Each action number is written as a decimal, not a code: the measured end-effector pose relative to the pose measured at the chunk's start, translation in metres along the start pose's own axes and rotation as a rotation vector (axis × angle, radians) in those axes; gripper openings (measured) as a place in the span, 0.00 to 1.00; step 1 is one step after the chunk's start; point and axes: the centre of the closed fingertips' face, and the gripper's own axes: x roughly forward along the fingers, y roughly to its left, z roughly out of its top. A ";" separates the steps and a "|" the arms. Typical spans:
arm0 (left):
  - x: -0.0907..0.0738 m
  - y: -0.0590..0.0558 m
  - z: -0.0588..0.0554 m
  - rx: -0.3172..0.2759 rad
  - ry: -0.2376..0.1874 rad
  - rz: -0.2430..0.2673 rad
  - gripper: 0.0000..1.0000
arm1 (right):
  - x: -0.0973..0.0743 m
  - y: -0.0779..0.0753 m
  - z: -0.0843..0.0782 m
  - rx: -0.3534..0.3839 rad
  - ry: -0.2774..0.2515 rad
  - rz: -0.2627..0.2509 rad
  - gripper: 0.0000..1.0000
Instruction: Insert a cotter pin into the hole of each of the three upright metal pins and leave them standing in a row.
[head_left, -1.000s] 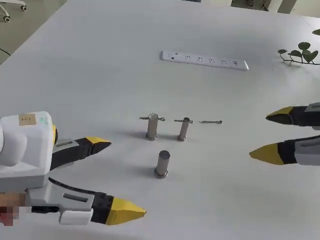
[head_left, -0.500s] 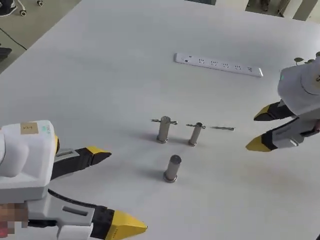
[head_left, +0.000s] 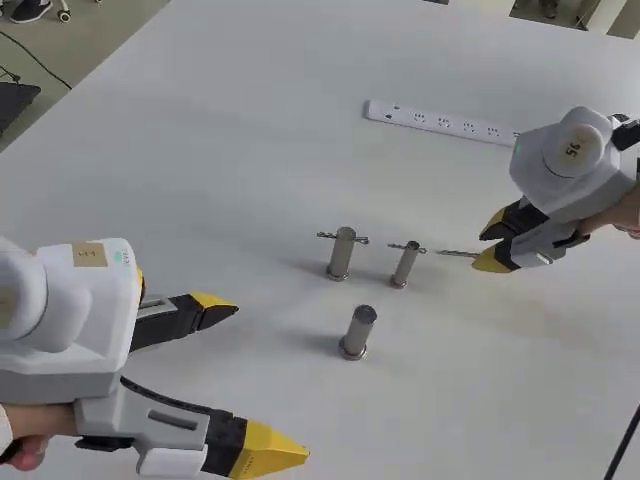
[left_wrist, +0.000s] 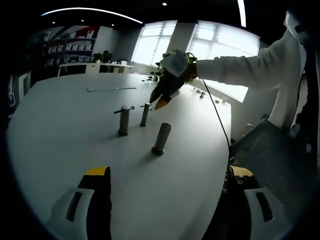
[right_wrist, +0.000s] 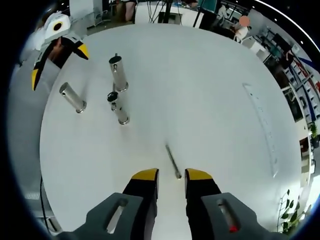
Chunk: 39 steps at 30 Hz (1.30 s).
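Note:
Three metal pins stand on the white table. The rear left pin (head_left: 341, 254) and the rear right pin (head_left: 404, 264) each carry a cotter pin through the top. Nearer me, the front pin (head_left: 357, 331) has none. A loose cotter pin (head_left: 456, 254) lies flat to the right of the row. My right gripper (head_left: 491, 243) is open with a narrow gap, its tips right at that cotter pin (right_wrist: 172, 161). At the lower left my left gripper (head_left: 250, 382) stands wide open and holds nothing, a short way from the front pin (left_wrist: 161, 138).
A white power strip (head_left: 440, 122) lies at the back of the table (head_left: 200, 150). The table's rounded edge runs close along the right in the left gripper view, where a person's white sleeve (left_wrist: 250, 65) reaches in.
My right gripper has come in from the right edge and down to the loose cotter pin, jaws closer together. The left gripper has barely moved. The head camera has shifted.

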 end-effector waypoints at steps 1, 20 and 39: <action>0.000 -0.001 0.000 -0.005 0.000 -0.004 0.97 | 0.001 -0.001 0.000 -0.001 0.002 -0.003 0.13; 0.005 -0.003 -0.006 -0.045 0.019 -0.034 0.94 | 0.020 0.005 -0.003 -0.104 0.050 0.060 0.00; 0.004 0.003 0.002 -0.057 0.011 -0.016 0.91 | 0.018 0.009 0.000 -0.160 0.004 -0.021 0.00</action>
